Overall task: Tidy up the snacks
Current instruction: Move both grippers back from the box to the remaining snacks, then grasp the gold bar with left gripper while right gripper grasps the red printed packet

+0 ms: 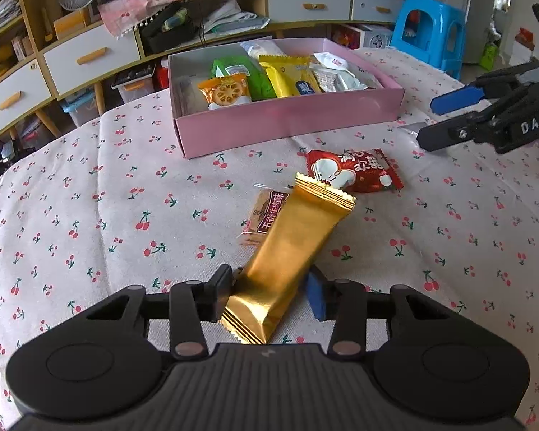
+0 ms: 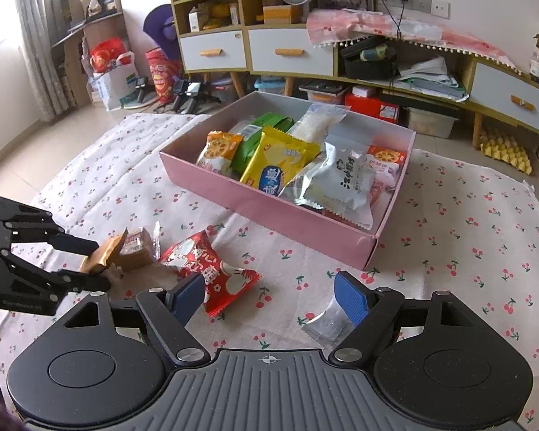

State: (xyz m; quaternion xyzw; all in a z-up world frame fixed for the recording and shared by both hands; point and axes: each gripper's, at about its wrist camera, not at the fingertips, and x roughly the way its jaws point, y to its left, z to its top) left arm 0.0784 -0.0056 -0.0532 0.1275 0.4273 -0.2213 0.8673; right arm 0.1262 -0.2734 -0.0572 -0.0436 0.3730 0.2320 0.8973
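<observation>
A gold snack packet point(image 1: 291, 251) lies lengthwise on the cherry-print cloth, and my left gripper point(image 1: 269, 289) is shut on its near end, both pads against its sides. The right wrist view shows that left gripper point(image 2: 98, 264) from the side with the gold snack packet point(image 2: 102, 256) in its jaws. Partly under it sits a brown packet point(image 1: 266, 212). A red packet point(image 1: 355, 172) lies just beyond. My right gripper point(image 2: 269, 298) stands open with nothing between its fingers, the red packet point(image 2: 212, 269) at its left finger, a small clear packet point(image 2: 327, 323) under its right one.
A pink box point(image 1: 287, 122) holding several snack packets stands at the far side of the cloth. Behind it run low cabinets with drawers point(image 1: 90, 57) and a blue stool point(image 1: 431, 32). The right gripper point(image 1: 438, 118) reaches in from the right in the left wrist view.
</observation>
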